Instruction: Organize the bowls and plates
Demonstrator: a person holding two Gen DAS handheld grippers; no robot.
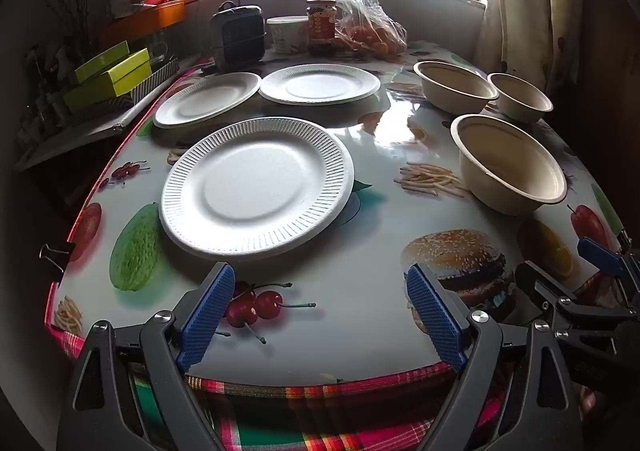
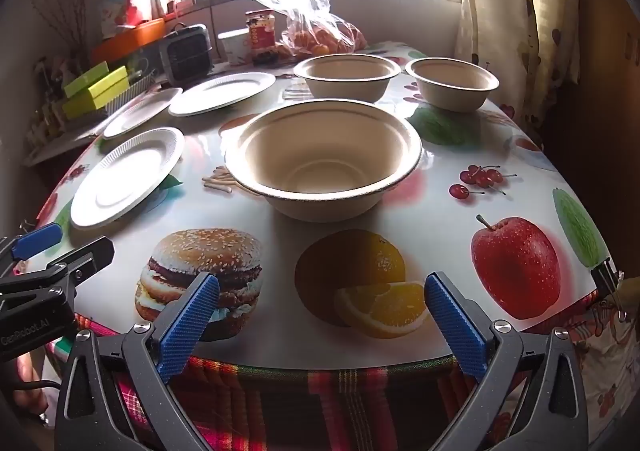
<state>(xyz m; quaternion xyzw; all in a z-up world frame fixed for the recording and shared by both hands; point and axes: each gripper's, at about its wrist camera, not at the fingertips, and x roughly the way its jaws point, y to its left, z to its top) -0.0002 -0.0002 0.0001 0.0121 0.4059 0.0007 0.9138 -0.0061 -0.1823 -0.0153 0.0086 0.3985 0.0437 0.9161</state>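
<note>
Nothing is stacked yet: with the left gripper (image 1: 320,315) and right gripper (image 2: 322,321) both spread empty, three plates (image 1: 256,187) lie left, three bowls (image 2: 324,159) right, so nesting probably starts nearest.

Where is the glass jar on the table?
The glass jar stands at the table's far end, between a white cup and the bagged oranges.

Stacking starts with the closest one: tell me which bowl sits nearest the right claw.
The large beige bowl directly ahead of the right claw, beside the printed fries; the other two bowls sit farther back toward the window.
</note>
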